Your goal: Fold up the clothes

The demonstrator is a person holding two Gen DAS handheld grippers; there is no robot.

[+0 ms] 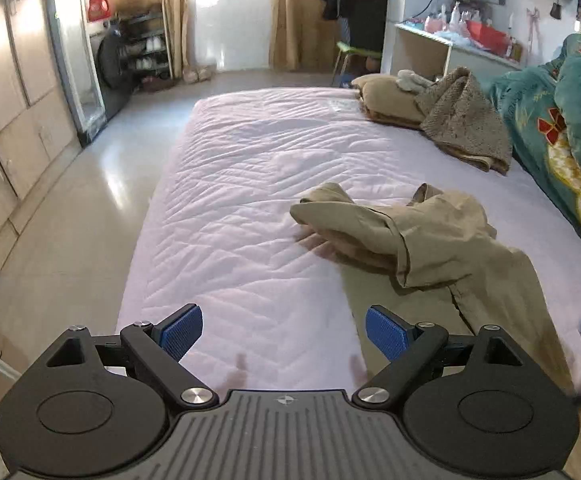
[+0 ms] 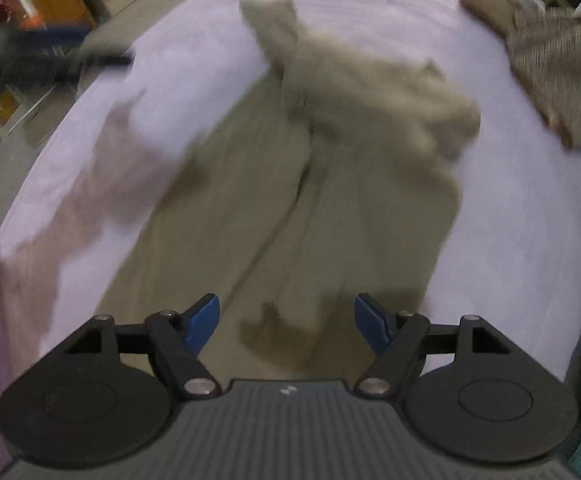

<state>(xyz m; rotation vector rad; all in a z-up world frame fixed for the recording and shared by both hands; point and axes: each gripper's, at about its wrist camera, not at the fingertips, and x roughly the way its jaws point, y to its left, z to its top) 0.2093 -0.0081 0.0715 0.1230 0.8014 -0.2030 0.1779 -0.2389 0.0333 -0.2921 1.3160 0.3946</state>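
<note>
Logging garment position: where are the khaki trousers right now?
Khaki trousers lie on the lavender bed, right of centre in the left wrist view, below the brown clothes pile.

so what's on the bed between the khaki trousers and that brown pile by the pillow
Nothing: in the left wrist view only bare quilted sheet separates the khaki trousers from the brown pile. The blurred right wrist view shows the same gap.

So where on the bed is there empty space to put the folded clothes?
The big bare patch of the white mattress lies between the bed's floor-side edge and the khaki trousers. It runs up toward the far end. The other side is crowded: a brown knit garment, a tan pile and the teal blanket.
</note>
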